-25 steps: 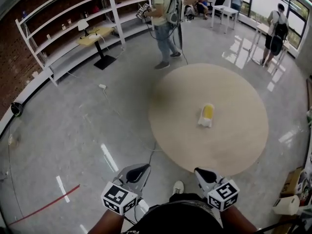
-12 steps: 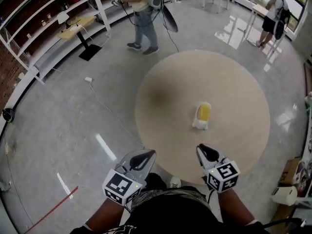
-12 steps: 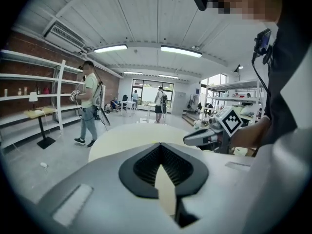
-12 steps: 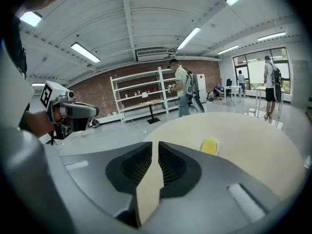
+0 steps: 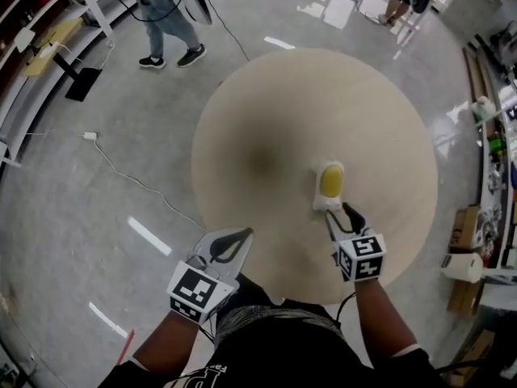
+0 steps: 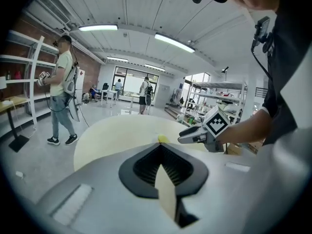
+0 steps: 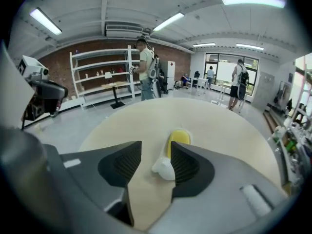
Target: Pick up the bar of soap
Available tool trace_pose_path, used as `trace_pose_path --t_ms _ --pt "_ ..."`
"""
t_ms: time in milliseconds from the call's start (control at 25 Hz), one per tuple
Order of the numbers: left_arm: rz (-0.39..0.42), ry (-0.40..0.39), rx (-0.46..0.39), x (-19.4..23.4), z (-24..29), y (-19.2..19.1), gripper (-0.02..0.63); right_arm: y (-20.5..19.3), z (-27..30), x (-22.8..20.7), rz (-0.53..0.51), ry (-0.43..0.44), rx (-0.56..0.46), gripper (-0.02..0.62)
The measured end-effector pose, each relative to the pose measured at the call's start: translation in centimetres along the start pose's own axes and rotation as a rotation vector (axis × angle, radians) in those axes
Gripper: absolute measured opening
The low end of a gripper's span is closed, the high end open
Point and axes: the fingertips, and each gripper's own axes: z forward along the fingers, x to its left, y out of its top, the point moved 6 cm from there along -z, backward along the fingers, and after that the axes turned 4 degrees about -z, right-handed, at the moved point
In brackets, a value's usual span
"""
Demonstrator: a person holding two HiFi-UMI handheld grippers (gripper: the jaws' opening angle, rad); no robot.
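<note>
A yellow bar of soap lies in a white holder on the round tan table, right of its middle. My right gripper hovers just short of the holder's near end, and its jaws have just been opening. In the right gripper view the open gripper has the white holder end between its fingertips, untouched, with the soap beyond. My left gripper is shut and empty over the table's near-left edge. The left gripper view shows that gripper, the soap and the right gripper.
A person stands on the grey floor beyond the table, near white shelves. A cable trails across the floor at left. A paper roll and cardboard boxes sit at the right.
Both grippers have moved forward from over the floor to the table. The right gripper has reached the holder's near end and its jaws have opened. The left stays shut.
</note>
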Motion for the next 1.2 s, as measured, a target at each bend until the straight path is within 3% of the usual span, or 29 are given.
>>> trace_pose_path --t_ms 200,480,800,1200 --pt "-0.017 -0.064 0.028 7.4 2.6 -0.2 0.006 0.1 6.8 -1.9 0.007 -0.152 0.097 0.233" --pt "-0.031 -0.148 0.066 11.4 5.7 0.5 0.006 -0.7 11.5 -4.2 0.023 -0.234 0.221 0.265" --pt "-0.034 -0.226 0.119 11.5 7.2 0.0 0.006 -1.0 13.5 -5.0 0.106 -0.228 0.205 0.282" --pt "-0.042 -0.244 0.129 10.7 6.8 0.0 0.006 -0.6 13.4 -5.3 0.147 -0.209 0.169 0.264"
